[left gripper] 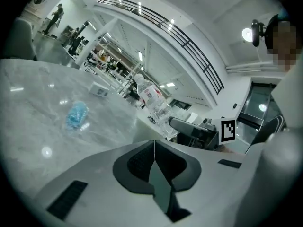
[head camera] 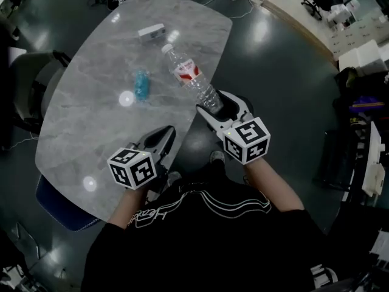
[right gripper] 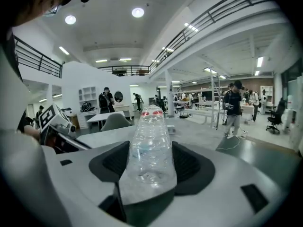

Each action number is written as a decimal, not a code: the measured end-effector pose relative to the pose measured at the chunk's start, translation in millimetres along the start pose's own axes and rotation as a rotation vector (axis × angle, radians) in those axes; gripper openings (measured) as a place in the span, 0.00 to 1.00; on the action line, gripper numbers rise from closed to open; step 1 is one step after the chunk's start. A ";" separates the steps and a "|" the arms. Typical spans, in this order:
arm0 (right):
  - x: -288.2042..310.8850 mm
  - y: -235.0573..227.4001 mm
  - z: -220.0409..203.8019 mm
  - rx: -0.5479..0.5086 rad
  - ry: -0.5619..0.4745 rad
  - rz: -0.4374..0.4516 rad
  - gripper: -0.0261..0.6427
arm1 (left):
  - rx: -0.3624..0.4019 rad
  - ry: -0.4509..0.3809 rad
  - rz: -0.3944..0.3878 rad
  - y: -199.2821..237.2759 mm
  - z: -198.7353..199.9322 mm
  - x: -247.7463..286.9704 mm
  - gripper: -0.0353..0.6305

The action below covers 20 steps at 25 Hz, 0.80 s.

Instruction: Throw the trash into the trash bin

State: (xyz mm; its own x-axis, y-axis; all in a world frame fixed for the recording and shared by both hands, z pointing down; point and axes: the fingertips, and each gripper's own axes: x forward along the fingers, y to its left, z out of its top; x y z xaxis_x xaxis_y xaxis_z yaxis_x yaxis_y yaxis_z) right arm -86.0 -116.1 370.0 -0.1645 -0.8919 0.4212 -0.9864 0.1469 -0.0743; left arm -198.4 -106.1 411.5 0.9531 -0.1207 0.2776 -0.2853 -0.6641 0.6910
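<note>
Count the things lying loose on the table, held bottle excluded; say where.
2: a crumpled blue item in the middle of the table, a white box near its far edge. The left hand-held gripper may hide others.

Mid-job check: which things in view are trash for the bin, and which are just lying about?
Job:
plastic bottle, clamped in the right tongs
blue crumpled wad on the table, likely trash

Lying about:
white box on the table
grey chair beside it

No bin in view.
</note>
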 end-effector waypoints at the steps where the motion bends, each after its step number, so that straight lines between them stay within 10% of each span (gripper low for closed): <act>1: -2.6 -10.9 -3.7 0.006 0.002 -0.013 0.50 | 0.005 0.014 -0.007 -0.7 -0.5 11.7 0.07; 20: -118.8 -316.4 -149.8 0.219 0.118 -0.188 0.50 | 0.041 0.239 -0.099 -111.9 -61.7 315.0 0.07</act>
State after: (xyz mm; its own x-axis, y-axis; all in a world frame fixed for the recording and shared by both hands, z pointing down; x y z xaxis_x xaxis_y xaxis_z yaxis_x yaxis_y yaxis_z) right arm 245.0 7.4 478.9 0.0091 -0.8369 0.5473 -0.9771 -0.1237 -0.1729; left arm 127.6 -24.2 462.8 0.9238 0.1206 0.3633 -0.1832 -0.6942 0.6961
